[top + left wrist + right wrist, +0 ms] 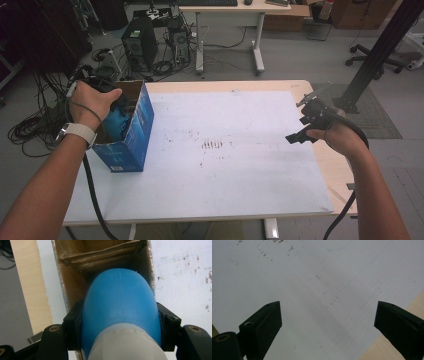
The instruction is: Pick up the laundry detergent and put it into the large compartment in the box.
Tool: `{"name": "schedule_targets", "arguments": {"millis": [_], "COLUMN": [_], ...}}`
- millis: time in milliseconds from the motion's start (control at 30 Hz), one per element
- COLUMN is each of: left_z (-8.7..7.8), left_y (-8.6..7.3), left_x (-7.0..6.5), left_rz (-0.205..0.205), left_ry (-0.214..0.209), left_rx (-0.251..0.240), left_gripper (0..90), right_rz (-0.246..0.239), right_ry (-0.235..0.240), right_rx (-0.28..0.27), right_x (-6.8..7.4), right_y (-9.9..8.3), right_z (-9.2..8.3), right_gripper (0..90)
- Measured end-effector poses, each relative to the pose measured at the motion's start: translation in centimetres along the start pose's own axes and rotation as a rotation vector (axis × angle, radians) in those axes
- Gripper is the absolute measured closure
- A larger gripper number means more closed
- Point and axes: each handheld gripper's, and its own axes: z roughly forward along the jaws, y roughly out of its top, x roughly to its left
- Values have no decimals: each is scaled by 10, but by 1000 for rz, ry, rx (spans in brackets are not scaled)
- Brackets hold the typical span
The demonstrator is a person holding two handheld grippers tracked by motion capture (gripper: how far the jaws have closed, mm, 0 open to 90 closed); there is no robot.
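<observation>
Left gripper (120, 340) is clamped on the blue bottle (120, 307), already partway down inside the open blue box (131, 131), so only letting go is left, while the right gripper (328, 322), well right of the box, hangs spread and empty.

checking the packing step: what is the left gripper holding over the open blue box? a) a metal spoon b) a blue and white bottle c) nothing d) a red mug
b: in the left gripper view the left gripper clamps a blue and white bottle above the cardboard inside of the blue box.
</observation>
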Motion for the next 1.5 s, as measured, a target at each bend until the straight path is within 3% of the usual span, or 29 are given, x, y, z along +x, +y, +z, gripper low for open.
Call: {"name": "schedule_targets", "arguments": {"millis": [833, 1500], "left_z": [31, 48], "left_y": [-8, -11], "left_x": [8, 7], "left_rz": [-24, -13], "left_ry": [3, 3], "left_rx": [8, 18], "left_gripper": [372, 372], "right_rz": [-2, 10], "right_ry": [3, 1], "right_rx": [16, 14], "right_x": [2, 0], "right_y": [4, -1], "right_z": [5, 4], "right_gripper": [75, 75]}}
